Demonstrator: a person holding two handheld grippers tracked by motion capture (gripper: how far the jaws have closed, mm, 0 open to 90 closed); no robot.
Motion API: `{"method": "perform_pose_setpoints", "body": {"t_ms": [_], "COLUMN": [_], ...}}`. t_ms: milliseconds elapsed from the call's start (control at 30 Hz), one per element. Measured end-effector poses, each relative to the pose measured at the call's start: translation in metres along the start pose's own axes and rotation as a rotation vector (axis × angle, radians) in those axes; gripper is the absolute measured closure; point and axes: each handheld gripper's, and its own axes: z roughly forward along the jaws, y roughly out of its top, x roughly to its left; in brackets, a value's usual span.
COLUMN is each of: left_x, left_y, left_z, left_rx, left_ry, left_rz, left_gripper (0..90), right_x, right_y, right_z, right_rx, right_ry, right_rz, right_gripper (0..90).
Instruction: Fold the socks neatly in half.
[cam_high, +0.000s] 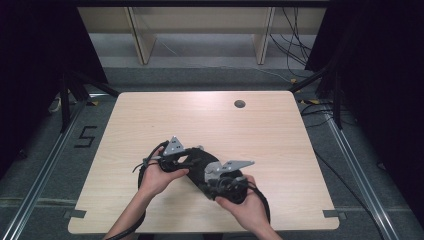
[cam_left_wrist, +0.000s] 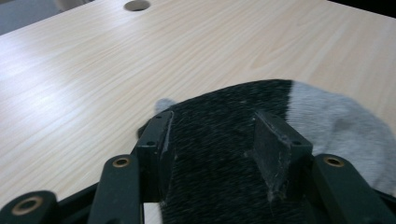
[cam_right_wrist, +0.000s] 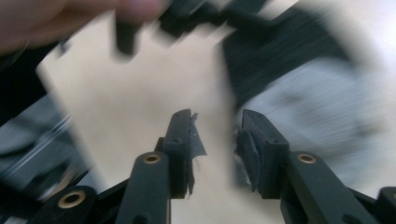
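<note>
A black sock (cam_high: 199, 165) with a grey end lies on the wooden table (cam_high: 200, 115), between my two hands. In the left gripper view the sock (cam_left_wrist: 219, 107) runs between the jaws of my left gripper (cam_left_wrist: 217, 135), which stand apart on either side of the fabric without squeezing it; its grey end (cam_left_wrist: 331, 121) is at the right. My left gripper (cam_high: 192, 159) reaches onto the sock from the left. My right gripper (cam_right_wrist: 217, 126) is open, with bare table showing in its gap. The blurred sock (cam_right_wrist: 285, 65) lies beyond it to the right. From the near right, my right gripper (cam_high: 210, 176) points at the sock.
A round cable hole (cam_high: 239, 104) sits in the far part of the table, also seen as the hole (cam_left_wrist: 137, 5) at the top of the left gripper view. Dark curtains and cables flank the table. Wooden frame legs stand behind it.
</note>
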Motion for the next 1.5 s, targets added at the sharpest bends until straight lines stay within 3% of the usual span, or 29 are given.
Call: {"method": "perform_pose_setpoints", "body": {"t_ms": [67,100,167,233,267,333,467,500,700,800,933,967,1000,1067,1167,1233,1267,1300,1333,1367,1400,1433,1500], "left_x": [-0.004,-0.005,-0.008,-0.008,-0.008,-0.008,-0.013,-0.012,-0.019,-0.018,-0.017,-0.016,-0.016,-0.015,-0.011,-0.005,-0.002,0.000,0.003,0.005,0.006,0.007,0.011], "left_y": [0.001,0.000,-0.003,-0.005,-0.005,-0.004,-0.003,-0.002,0.000,0.002,0.004,0.005,0.005,0.008,0.009,0.008,0.007,0.006,0.005,0.004,0.003,0.002,0.000], "left_z": [0.003,0.004,0.010,0.014,0.015,0.015,0.015,0.016,0.018,0.021,0.023,0.023,0.022,0.017,0.009,0.006,0.005,0.005,0.004,0.003,0.001,0.000,0.000], "left_rx": [0.031,0.060,0.081,0.098,0.099,0.108,0.127,0.117,0.124,0.126,0.126,0.126,0.117,0.090,0.053,0.050,0.052,0.055,0.047,0.039,0.030,0.027,0.029], "left_ry": [-0.002,-0.008,-0.025,-0.027,-0.030,-0.026,-0.031,-0.031,-0.037,-0.035,-0.036,-0.033,-0.032,-0.023,0.002,0.011,0.038,0.053,0.078,0.091,0.138,0.151,0.174], "left_rz": [0.040,0.055,0.083,0.085,0.071,0.052,0.046,0.070,0.015,-0.003,-0.009,-0.007,-0.009,-0.006,-0.003,-0.006,-0.011,-0.013,-0.015,-0.024,-0.043,-0.050,-0.060], "left_gripper": [50.9,51.4,52.7,52.9,53.0,52.9,52.4,52.3,52.4,52.3,51.7,51.4,50.8,50.2,50.9,51.9,52.0,52.2,52.5,53.4,54.6,55.5,57.8], "right_x": [0.004,0.004,0.001,-0.003,-0.005,-0.008,-0.019,-0.024,-0.052,-0.064,-0.071,-0.074,-0.073,-0.074,-0.072,-0.065,-0.060,-0.060,-0.058,-0.060,-0.061,-0.065,-0.073], "right_y": [-0.009,-0.013,-0.017,-0.018,-0.018,-0.018,-0.017,-0.017,-0.012,-0.007,-0.003,-0.003,-0.003,-0.004,-0.005,-0.003,-0.001,0.003,0.006,0.012,0.016,0.023,0.033], "right_z": [0.015,0.020,0.028,0.030,0.031,0.030,0.026,0.025,0.020,0.020,0.023,0.023,0.023,0.022,0.014,0.005,0.000,-0.008,-0.013,-0.018,-0.020,-0.022,-0.020], "right_rx": [0.070,0.107,0.116,0.123,0.110,0.138,0.137,0.130,0.118,0.122,0.119,0.128,0.120,0.124,0.111,0.085,0.070,0.021,0.008,-0.046,-0.073,-0.102,-0.124], "right_ry": [-0.020,-0.041,-0.075,-0.119,-0.128,-0.154,-0.187,-0.201,-0.260,-0.271,-0.281,-0.279,-0.277,-0.278,-0.268,-0.245,-0.220,-0.236,-0.234,-0.214,-0.215,-0.232,-0.253], "right_rz": [-0.016,0.008,-0.005,-0.009,-0.026,0.001,0.029,0.034,0.095,0.098,0.119,0.101,0.120,0.114,0.115,0.146,0.173,0.120,0.134,0.103,0.111,0.086,0.083], "right_gripper": [66.6,66.6,66.6,67.3,67.3,67.3,67.4,67.4,66.8,66.0,64.9,64.7,64.3,63.3,61.7,61.9,63.5,66.9,67.6,67.8,68.0,68.2,68.2]}}
